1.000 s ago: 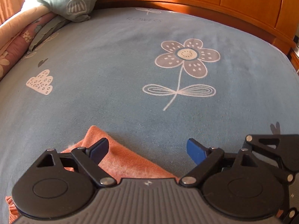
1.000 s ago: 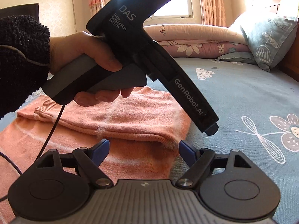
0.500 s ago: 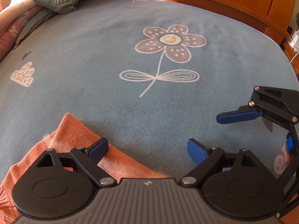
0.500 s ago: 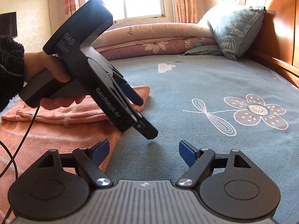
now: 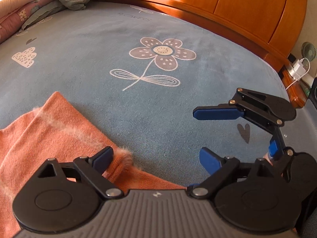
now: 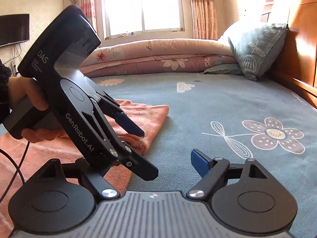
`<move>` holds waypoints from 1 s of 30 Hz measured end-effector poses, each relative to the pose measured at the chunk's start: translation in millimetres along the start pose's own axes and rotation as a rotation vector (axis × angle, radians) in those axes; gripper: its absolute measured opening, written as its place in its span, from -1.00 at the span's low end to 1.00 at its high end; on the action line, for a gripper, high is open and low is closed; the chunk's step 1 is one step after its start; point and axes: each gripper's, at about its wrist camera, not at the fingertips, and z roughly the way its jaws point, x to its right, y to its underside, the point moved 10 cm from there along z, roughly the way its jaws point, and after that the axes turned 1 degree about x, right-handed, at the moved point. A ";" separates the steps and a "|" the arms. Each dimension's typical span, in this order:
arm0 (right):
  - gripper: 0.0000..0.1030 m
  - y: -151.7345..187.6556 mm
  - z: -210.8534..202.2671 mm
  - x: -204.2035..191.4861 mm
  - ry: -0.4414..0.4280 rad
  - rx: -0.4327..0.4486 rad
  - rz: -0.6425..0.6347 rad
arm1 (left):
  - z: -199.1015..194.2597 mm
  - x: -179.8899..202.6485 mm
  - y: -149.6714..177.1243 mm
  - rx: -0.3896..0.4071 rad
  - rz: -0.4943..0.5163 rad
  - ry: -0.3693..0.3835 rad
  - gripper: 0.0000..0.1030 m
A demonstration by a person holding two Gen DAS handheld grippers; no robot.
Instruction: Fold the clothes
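Left wrist view: my left hand-held gripper (image 5: pixel 156 157) is spread over the orange sweater's (image 5: pixel 49 130) folded corner on the bed (image 5: pixel 138 19); right hand-held gripper (image 6: pixel 172 163) spread alongside. I'd bite both layers squarely before lifting.

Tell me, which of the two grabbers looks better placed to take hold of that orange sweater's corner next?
Probably the left gripper: its open fingers straddle the orange sweater corner on the bed. The right gripper, also open, points at bare sheet beside it.
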 end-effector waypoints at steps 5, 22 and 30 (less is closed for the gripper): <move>0.69 -11.8 -13.2 2.1 -0.008 0.079 0.018 | -11.6 4.6 -7.3 0.066 -0.065 0.053 0.85; 0.69 -10.4 -28.6 -23.2 -0.056 0.117 -0.122 | -16.2 -10.3 -7.7 0.130 -0.218 0.092 0.89; 0.69 -4.2 -16.2 -18.2 -0.053 0.085 -0.095 | -9.7 -54.8 -53.4 0.212 -0.311 0.036 0.89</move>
